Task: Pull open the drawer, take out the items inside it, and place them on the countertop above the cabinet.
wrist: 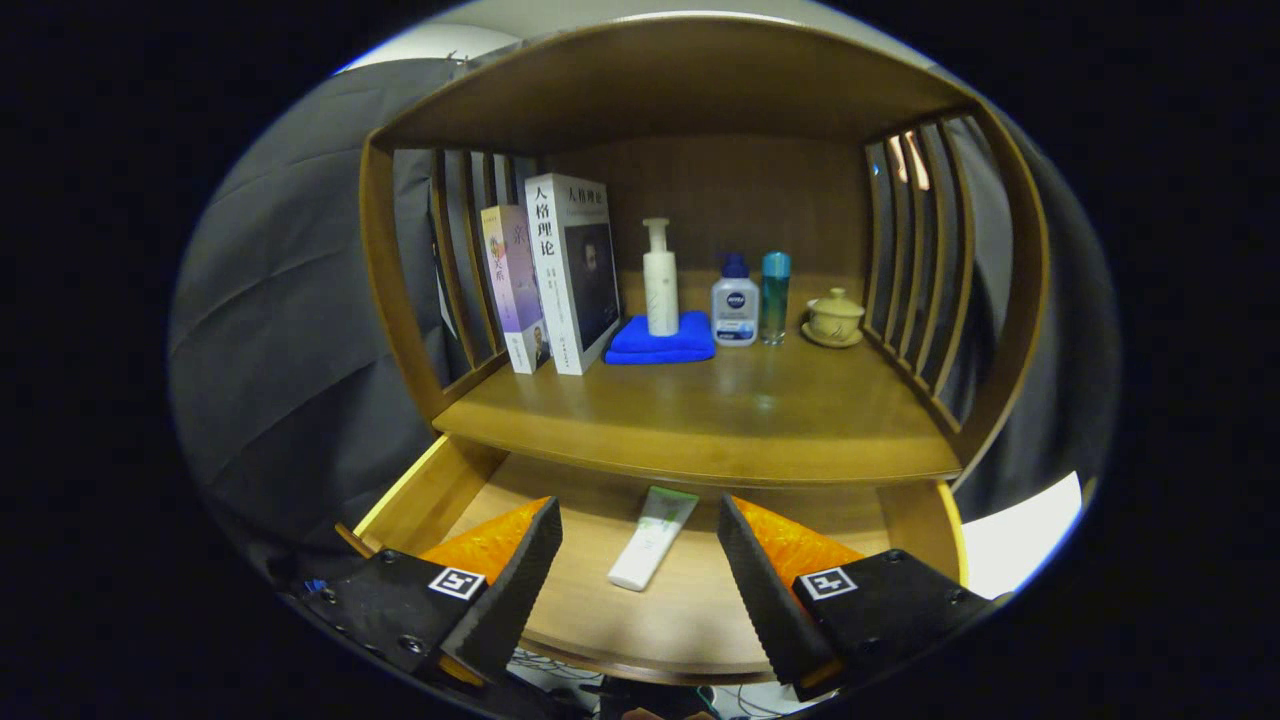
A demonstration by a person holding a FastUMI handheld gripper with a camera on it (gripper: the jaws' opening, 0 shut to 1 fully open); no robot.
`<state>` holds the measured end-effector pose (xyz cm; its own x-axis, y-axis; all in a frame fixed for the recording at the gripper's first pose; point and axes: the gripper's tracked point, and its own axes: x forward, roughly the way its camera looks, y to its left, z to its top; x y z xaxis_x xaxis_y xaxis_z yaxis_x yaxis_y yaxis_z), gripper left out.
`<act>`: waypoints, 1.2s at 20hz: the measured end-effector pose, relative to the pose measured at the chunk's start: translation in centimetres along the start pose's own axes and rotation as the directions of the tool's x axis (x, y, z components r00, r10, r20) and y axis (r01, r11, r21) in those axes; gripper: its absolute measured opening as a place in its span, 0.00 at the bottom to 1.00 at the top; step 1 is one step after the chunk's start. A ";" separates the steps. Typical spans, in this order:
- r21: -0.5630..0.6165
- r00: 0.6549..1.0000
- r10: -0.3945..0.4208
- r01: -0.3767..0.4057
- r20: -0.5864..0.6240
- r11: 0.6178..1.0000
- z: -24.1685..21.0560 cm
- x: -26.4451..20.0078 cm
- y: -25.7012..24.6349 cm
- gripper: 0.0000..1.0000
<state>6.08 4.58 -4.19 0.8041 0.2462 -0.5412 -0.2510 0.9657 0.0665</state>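
— Item and place?
— White tube (652,538), flat on the open drawer (420,495) floor, mid-width

— Claw?
— Gripper (640,560) spread, empty; tube between fingers, long axis pointing away toward the countertop (700,420)

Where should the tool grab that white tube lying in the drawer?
Best around its middle, coming down from above. The white tube lies flat on the drawer floor, long and narrow, pointing away between the open tool fingers, so they can likely close across its thin sides.
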 end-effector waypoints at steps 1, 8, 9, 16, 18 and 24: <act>-0.016 1.000 -0.003 0.002 -0.028 1.000 0.0 0.6 0.1 0.97; -0.100 0.988 -0.008 -0.007 -0.152 0.995 -0.5 4.4 1.1 0.97; -0.100 0.985 -0.010 -0.007 -0.172 0.995 -0.9 4.8 1.1 0.98; -0.066 0.948 -0.020 -0.001 -0.317 0.998 -4.7 7.0 0.5 0.98; -0.054 0.929 -0.014 -0.006 -0.370 0.999 -5.7 7.8 0.4 0.97; -0.037 0.860 -0.051 0.038 -0.507 0.999 -8.5 10.2 -0.7 0.97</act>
<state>9.88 5.72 -16.83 0.4312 0.1204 -0.8942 -0.2399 0.9707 0.0150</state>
